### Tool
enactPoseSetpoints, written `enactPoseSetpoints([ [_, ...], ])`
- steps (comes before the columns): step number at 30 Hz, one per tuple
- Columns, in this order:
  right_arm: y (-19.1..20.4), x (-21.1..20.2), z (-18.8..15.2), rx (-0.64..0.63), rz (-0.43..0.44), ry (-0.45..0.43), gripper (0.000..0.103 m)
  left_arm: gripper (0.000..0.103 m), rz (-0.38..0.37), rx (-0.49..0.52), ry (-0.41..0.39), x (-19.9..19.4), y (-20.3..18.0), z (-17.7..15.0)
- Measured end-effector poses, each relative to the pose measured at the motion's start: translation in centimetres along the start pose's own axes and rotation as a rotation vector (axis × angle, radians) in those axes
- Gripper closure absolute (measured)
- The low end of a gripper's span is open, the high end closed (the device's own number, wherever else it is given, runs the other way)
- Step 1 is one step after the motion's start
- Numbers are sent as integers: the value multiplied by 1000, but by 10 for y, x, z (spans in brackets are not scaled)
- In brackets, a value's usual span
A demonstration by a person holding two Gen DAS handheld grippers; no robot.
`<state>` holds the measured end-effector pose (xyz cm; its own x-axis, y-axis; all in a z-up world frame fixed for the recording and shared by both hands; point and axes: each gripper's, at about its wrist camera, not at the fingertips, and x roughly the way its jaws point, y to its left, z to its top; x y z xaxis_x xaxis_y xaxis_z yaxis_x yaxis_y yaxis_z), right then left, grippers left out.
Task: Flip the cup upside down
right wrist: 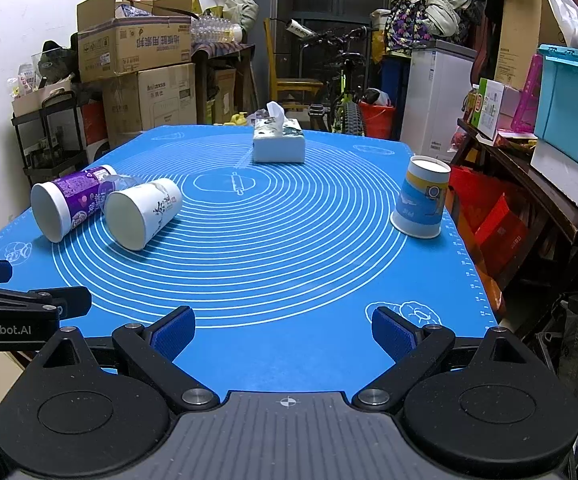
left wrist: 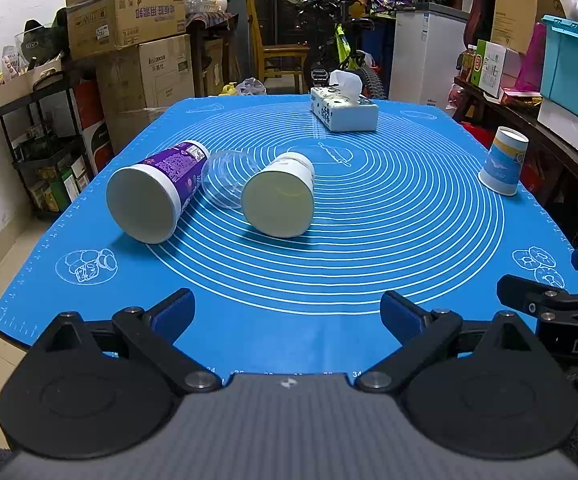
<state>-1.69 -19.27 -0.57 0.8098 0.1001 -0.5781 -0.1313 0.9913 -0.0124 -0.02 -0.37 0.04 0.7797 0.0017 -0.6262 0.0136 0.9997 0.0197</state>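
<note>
Three paper cups sit on the blue mat (left wrist: pixel 329 340) (right wrist: pixel 289 280). A purple cup (left wrist: pixel 157 196) (right wrist: pixel 69 204) lies on its side at the left, mouth toward me. A white cup (left wrist: pixel 279 200) (right wrist: pixel 141 212) lies on its side beside it, with a clear plastic cup (left wrist: pixel 227 180) (right wrist: pixel 117 184) between them. A blue and white cup (left wrist: pixel 503 166) (right wrist: pixel 423 202) stands upside down at the right edge. My left gripper (left wrist: pixel 289 316) is open and empty at the near edge. My right gripper (right wrist: pixel 285 334) is open and empty there too.
A tissue box (left wrist: pixel 345 110) (right wrist: pixel 279 142) stands at the far side of the mat. Stacked cardboard boxes (left wrist: pixel 129 40), a bicycle (left wrist: pixel 341 52), a white cabinet (right wrist: pixel 437 100) and shelves with bins (right wrist: pixel 569 100) surround the table.
</note>
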Motion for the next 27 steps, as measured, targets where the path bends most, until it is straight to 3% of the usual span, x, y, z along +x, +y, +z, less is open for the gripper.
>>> enactPoseSetpoints([
  [27,0,0,0,0,-1,4,8,5,2,3,2,1,-1,0],
])
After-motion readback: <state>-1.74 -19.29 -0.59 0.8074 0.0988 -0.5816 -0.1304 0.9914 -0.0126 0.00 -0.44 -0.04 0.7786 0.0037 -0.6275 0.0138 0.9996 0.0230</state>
